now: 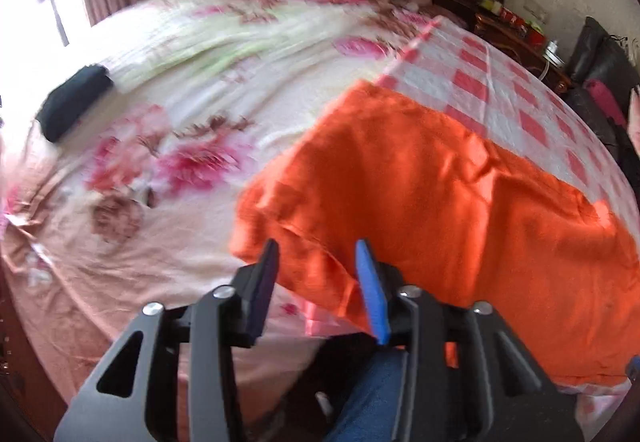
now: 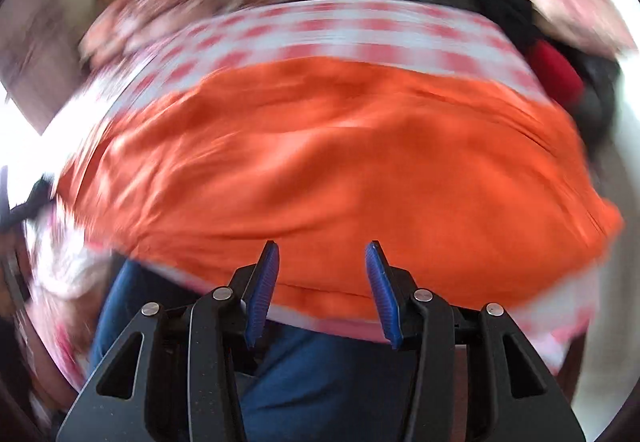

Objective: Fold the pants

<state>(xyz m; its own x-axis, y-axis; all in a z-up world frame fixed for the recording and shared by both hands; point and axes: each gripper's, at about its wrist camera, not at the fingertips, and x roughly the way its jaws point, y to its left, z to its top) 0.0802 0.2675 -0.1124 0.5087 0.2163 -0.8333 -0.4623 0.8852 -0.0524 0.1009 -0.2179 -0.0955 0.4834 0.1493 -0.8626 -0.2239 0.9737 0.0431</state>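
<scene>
Lying folded across the centre and right of both frames on the checked cloth (image 1: pixel 472 82), orange pants (image 1: pixel 440 194); hovering at lower centre, left gripper (image 1: pixel 318 262) and right gripper (image 2: pixel 322 262), fingers spread, pinching nothing, likely letting the fold settle.

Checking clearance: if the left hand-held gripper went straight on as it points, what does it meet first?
Probably the orange pants, near their left edge; the open left hand-held gripper frames that cloth. Depth unclear.
</scene>
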